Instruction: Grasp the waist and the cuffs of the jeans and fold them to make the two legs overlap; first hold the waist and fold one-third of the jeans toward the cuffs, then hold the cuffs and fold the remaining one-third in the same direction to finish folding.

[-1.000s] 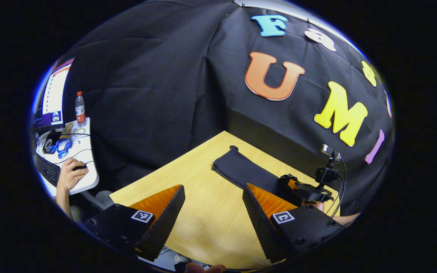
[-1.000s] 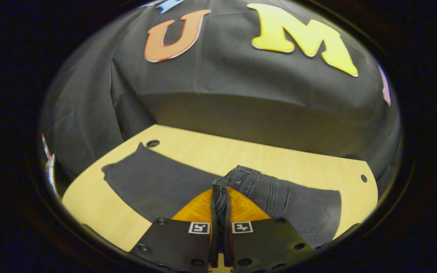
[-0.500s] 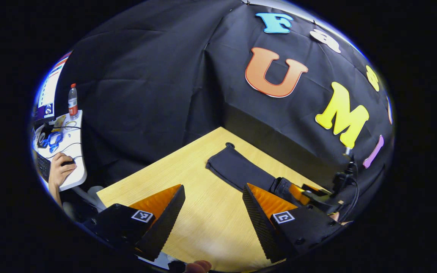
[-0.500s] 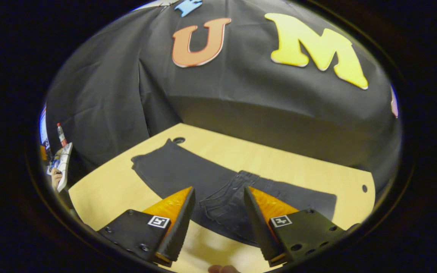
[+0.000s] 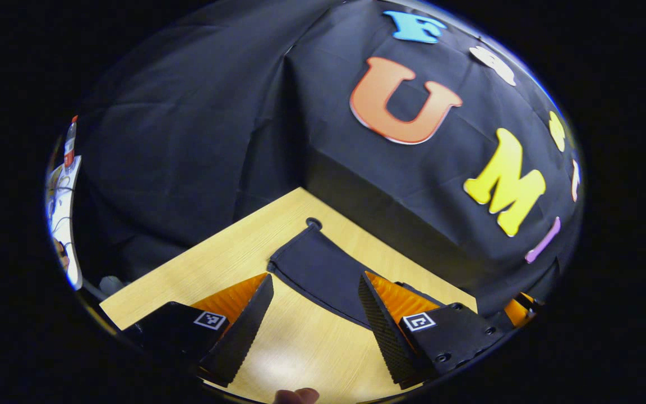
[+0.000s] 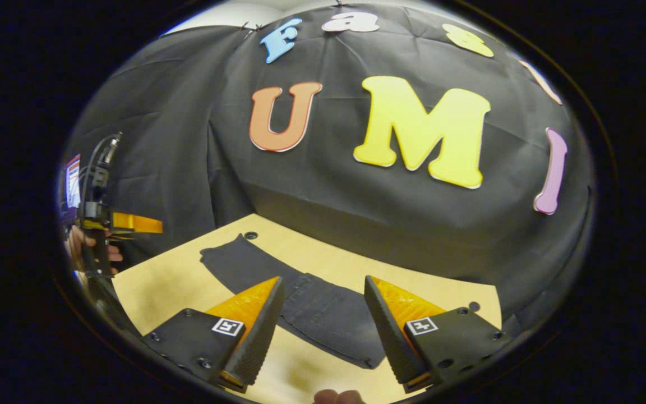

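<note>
**Both grippers free, cuff fold not yet done**

The jeans (image 6: 306, 300) lie flat on the table (image 6: 166, 280), waist third folded over toward the cuffs (image 5: 309, 261). The right gripper (image 6: 320, 328) hovers above the folded waist end, fingers spread and holding nothing. The left gripper (image 5: 314, 322) hangs over the table just short of the cuffs, also spread and empty.

Judging by the layout, the cuff fold comes next. Two layers of leg lie stacked at the cuffs, so a shallow pinch could catch only the top one and pull the legs out of line. Lifting from one corner could skew the fold, and dragging could undo the waist fold.

In the left gripper view its own finger covers the middle of the jeans. The dark cloth hides seams, so the exact fold line is hard to place.
</note>
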A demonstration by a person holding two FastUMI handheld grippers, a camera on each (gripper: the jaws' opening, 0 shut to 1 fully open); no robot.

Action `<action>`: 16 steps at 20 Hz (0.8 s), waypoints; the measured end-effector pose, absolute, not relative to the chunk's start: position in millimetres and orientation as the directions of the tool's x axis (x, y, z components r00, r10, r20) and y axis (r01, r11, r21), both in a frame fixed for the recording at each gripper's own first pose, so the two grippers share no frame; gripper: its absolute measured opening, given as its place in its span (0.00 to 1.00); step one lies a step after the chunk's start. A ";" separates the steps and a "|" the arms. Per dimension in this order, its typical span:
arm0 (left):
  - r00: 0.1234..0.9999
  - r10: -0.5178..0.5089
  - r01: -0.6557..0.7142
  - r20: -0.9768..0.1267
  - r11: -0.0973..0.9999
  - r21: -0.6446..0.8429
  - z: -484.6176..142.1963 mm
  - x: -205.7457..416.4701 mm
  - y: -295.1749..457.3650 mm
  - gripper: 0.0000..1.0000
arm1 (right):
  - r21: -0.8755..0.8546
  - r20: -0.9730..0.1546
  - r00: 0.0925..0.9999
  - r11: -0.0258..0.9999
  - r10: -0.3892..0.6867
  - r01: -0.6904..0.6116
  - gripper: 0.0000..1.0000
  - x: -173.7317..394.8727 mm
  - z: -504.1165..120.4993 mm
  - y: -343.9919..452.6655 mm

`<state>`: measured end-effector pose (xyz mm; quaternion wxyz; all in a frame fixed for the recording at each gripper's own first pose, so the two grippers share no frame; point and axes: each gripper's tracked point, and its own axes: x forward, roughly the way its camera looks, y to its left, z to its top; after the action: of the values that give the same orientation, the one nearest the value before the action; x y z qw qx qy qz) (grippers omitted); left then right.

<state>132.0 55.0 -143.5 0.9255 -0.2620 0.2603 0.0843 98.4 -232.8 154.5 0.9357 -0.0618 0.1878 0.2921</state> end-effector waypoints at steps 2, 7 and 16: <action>0.831 -0.009 -0.341 -0.556 0.781 -0.523 -163.3 156.3 51.3 0.98 | 0.018 -0.412 0.771 0.851 0.485 -0.525 0.87 93.9 151.4 -255.6; 0.741 -0.098 -0.524 -0.664 0.533 -0.664 -220.0 191.3 44.5 0.98 | -0.023 -0.456 0.795 0.888 0.400 -0.459 0.87 92.0 143.4 -307.6; 0.561 -0.137 -0.724 -0.817 0.398 -0.564 -295.8 231.0 62.9 0.98 | -0.027 -0.536 0.794 0.934 0.288 -0.357 0.91 112.1 117.9 -376.7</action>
<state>231.0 62.9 -295.8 0.7216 -0.5095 0.4222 0.2033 112.1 -376.7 117.9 0.9449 -0.0633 0.2721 0.1706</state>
